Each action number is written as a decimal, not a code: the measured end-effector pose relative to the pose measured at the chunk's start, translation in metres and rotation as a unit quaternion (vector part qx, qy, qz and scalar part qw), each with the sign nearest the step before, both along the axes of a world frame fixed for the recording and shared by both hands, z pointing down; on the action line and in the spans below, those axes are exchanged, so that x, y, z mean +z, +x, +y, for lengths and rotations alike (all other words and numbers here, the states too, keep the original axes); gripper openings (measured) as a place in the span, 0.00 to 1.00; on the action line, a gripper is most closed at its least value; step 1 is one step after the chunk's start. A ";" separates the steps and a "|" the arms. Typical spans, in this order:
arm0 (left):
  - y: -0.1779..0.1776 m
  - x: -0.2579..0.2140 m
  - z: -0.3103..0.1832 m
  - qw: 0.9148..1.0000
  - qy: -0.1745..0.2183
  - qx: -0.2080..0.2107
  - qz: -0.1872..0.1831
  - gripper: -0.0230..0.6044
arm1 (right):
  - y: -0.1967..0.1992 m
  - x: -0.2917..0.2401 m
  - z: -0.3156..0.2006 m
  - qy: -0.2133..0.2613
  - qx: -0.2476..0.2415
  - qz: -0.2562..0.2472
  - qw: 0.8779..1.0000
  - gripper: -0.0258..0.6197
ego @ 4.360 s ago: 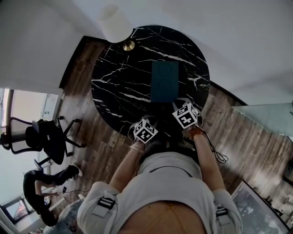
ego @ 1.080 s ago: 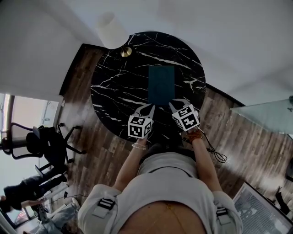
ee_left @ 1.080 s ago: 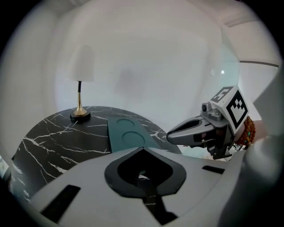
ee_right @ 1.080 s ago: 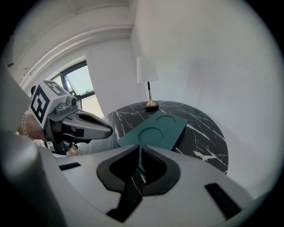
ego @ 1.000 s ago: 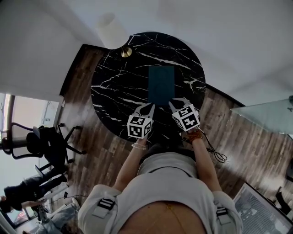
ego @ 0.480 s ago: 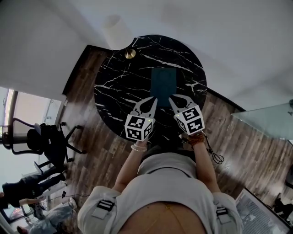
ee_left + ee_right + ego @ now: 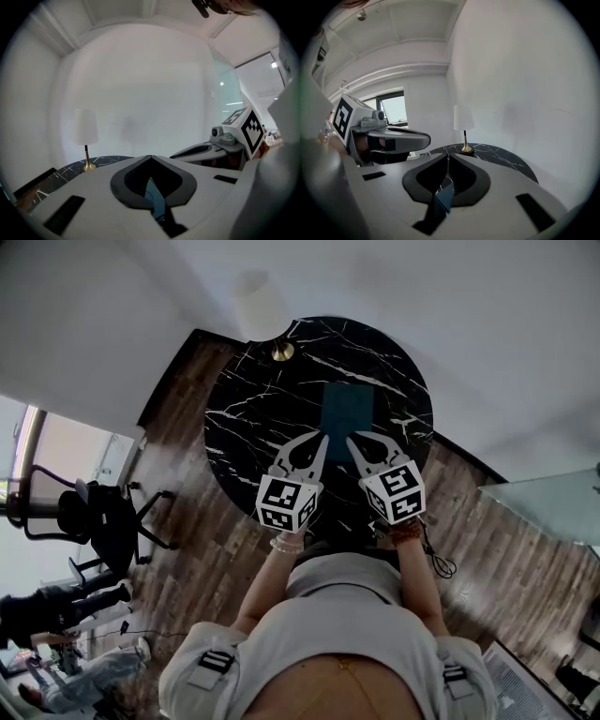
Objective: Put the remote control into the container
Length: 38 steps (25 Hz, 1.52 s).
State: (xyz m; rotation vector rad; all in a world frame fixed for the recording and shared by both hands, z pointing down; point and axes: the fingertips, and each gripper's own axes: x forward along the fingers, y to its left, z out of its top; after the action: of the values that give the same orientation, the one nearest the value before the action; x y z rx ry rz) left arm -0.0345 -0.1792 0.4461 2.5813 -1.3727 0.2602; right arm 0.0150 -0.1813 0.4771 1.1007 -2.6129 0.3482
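Both left gripper [image 7: 318,440] and right gripper [image 7: 354,440] hover empty, jaws pressed together, over the near edge of the table [image 7: 246,418]. No remote in sight, maybe it's already inside the teal container [image 7: 349,409].

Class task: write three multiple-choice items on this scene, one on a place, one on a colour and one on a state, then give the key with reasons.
1. Where does the lamp stand?
A) at the table's far edge
B) on the floor
C) on the container

2. What colour is the container?
A) red
B) teal
C) white

3. How do the left claw's jaws stand?
A) wide apart
B) together, empty
C) on a remote

Key:
1. A: its brass base sits on the table.
2. B: it is a teal rectangle on black marble.
3. B: the jaw tips meet with nothing between.
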 end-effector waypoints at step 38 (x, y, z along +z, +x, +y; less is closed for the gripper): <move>-0.033 -0.066 -0.009 0.996 0.080 -0.022 0.027 0.05 | -0.044 -0.074 -0.010 0.090 -0.020 -0.011 0.996 0.06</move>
State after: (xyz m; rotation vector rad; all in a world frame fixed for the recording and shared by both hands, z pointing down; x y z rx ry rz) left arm -0.0676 -0.1881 0.3797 2.6592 -1.4846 0.0746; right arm -0.0291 -0.1909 0.4030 1.1025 -2.7257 0.1174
